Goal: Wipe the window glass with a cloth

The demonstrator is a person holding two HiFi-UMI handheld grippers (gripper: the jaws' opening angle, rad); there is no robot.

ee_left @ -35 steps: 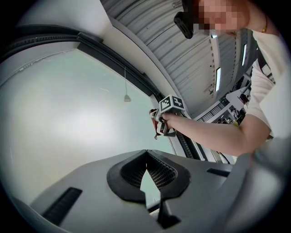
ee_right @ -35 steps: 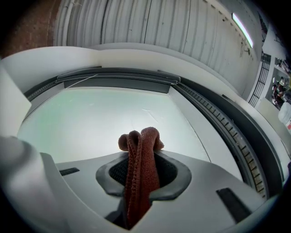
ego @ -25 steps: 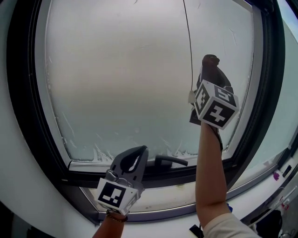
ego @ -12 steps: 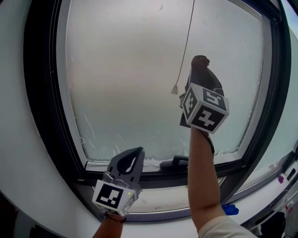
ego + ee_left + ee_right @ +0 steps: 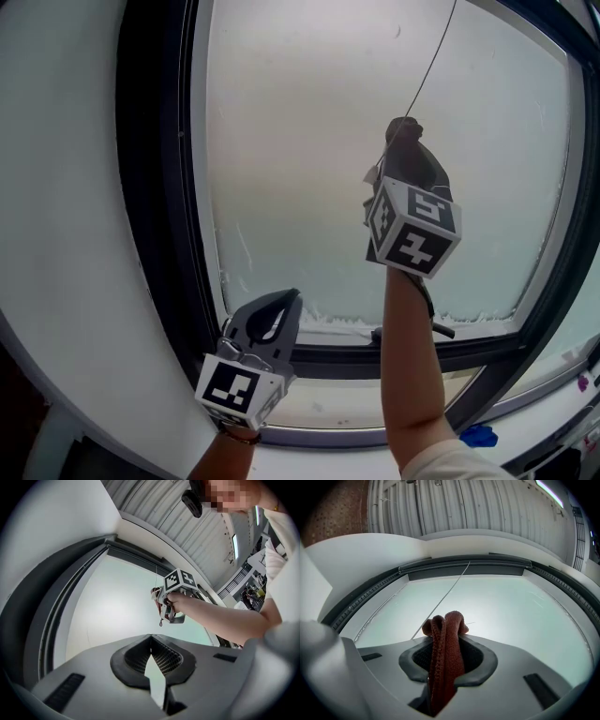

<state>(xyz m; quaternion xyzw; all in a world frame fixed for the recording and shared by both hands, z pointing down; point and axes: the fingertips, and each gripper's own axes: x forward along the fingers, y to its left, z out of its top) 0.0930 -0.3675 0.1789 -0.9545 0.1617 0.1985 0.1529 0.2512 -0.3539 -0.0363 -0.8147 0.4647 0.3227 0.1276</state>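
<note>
Two jaws of the right gripper (image 5: pixel 449 665) are closed on a rust-red knitted cloth (image 5: pixel 446 634). The cloth is pinched as a folded bunch along the jaw line, and its rounded fold stands out past the tips toward the window glass (image 5: pixel 511 606). In the head view this fold lies in the upper right part of the pane; whether it actually touches the glass cannot be told.

The cloth appears soft, light and limp, so it would compress readily and needs only a modest grip. The hold suits wiping: taken on the bunched folds, with a short pad left proud, fabric rather than hard jaw would meet the pane. The glass is rigid, smooth and presumably fragile, which calls for even, moderate pressure.

The left gripper (image 5: pixel 151 641) has its jaws closed tip to tip with nothing between them. It is held low near the lower left corner of the dark window frame (image 5: pixel 155 187), apart from the glass.

A thin blind cord (image 5: pixel 431 56) hangs before the pane, just beside the right gripper. Whitish residue (image 5: pixel 328 319) lines the lower edge of the glass, and a handle (image 5: pixel 412 330) sits on the bottom rail.
</note>
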